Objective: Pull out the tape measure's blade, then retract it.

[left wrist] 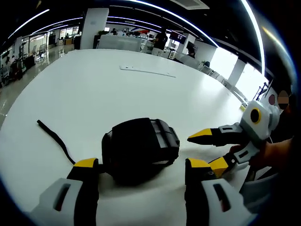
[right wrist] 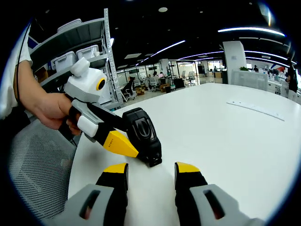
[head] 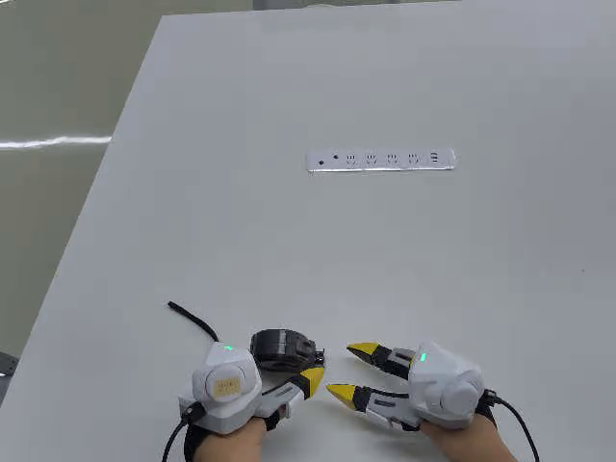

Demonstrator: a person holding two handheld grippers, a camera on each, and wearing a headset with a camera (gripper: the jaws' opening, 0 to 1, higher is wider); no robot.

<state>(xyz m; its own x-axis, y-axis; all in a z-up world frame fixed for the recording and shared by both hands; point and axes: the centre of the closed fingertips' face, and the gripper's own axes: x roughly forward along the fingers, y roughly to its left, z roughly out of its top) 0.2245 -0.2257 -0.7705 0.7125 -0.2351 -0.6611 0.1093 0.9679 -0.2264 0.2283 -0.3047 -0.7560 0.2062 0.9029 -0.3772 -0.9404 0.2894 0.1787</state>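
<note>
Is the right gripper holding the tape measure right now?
No, the right gripper is open and sits apart from the tape measure.

**Black on white, yellow at the tips**

The tape measure [head: 284, 348] is black all over, and so is its strap [head: 192, 320]. The table [head: 385, 250] is plain white, with no pattern. The left gripper [left wrist: 141, 165] and the right gripper [head: 349, 370] match: white housings, black jaws with bright yellow tips, and a small green light on each (the jaw backs look pale grey in the gripper views). The power strip [head: 380, 160] is white, dotted with a row of dark socket holes. The floor [head: 48, 115] is dull grey-green, crossed by a pale streak. The chair [right wrist: 33, 160] is grey mesh, and the sleeve [right wrist: 21, 56] is white.
</note>
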